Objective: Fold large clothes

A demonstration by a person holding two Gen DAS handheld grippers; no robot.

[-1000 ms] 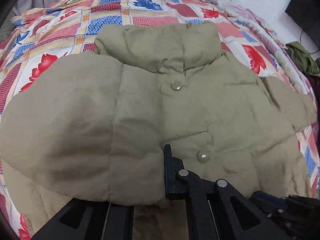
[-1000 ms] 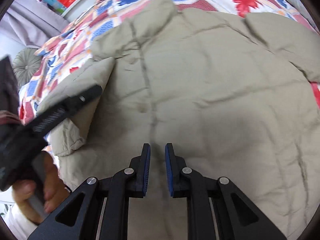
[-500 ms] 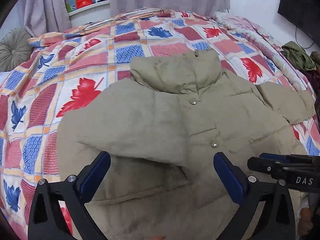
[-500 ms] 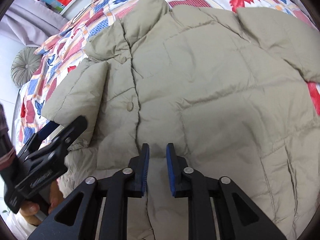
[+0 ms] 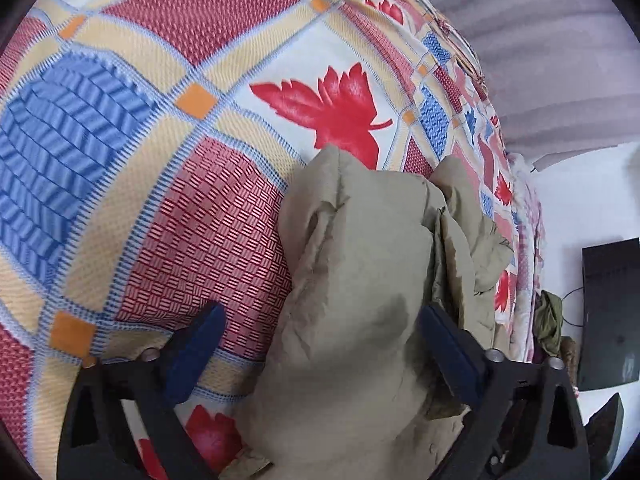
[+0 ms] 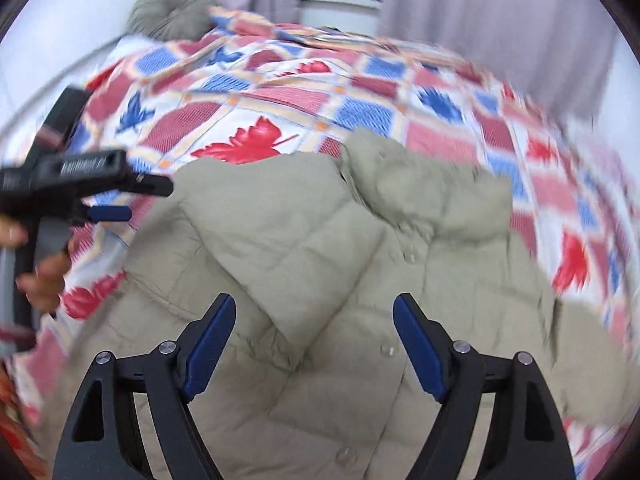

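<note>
In the left wrist view the left gripper hangs low at the jacket's edge with its jaws spread wide; the near bulk of the khaki puffer jacket rises between the 2 blue pads, but the left pad is clear over the patterned quilt and I cannot tell whether the right pad touches cloth, so I read it as released, not gripping. A second ago this gripper was shut over the jacket's front; since then its jaws sprang wide and eased back slightly, and the view has swung to the garment's side. In the right wrist view the right gripper hovers above the jacket, jaws apart with nothing clasped — they have just been opening, from nearly shut half a second ago. The jacket lies front-up on the quilt, 1 sleeve folded across the chest, the left gripper off beside its shoulder. The step looks like regrasping between folds; next, each gripper needs a firm hold on an edge to turn the other side inward.
</note>
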